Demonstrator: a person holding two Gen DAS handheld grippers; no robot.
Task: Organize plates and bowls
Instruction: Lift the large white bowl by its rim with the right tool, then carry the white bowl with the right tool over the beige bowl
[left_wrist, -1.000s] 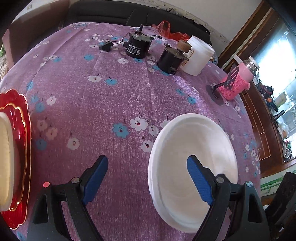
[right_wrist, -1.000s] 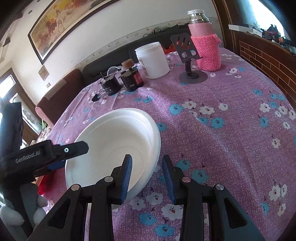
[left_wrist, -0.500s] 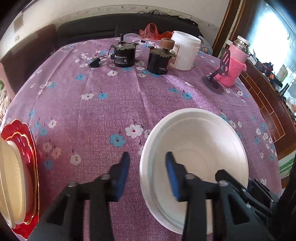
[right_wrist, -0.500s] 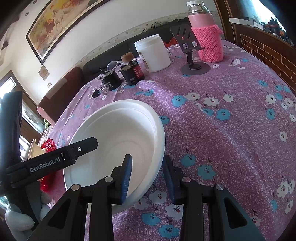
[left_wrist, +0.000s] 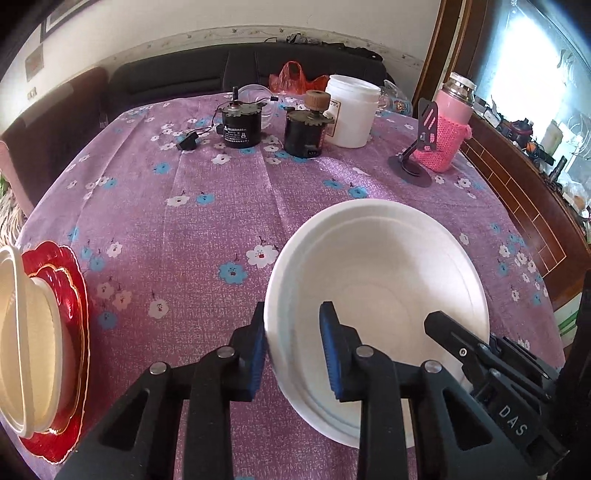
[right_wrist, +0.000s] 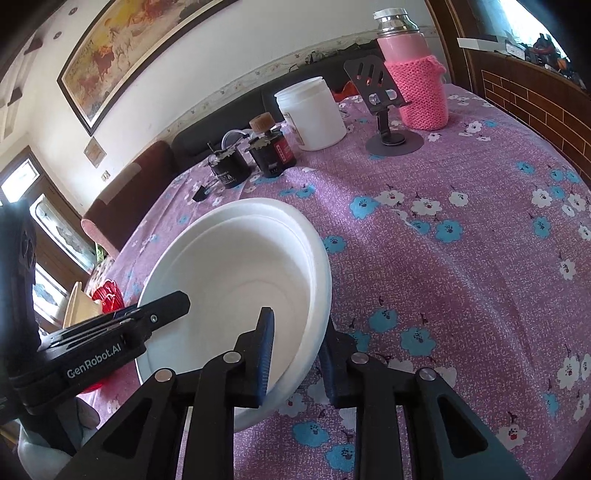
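Left gripper (left_wrist: 291, 350), right gripper (right_wrist: 297, 350): both pinching white bowl (left_wrist: 376, 288) rim | floral purple tablecloth (left_wrist: 207, 221) lying beneath | black sofa (left_wrist: 236, 70) standing ahead.

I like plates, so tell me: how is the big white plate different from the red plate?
The white plate is plain with a smooth round rim; the red plate is shiny with a wavy, gold-lined edge. The white plate is empty and gripped at opposite rims by the left gripper and right gripper; the red plate lies ungripped under pale bowls. Both sit over the purple tablecloth.
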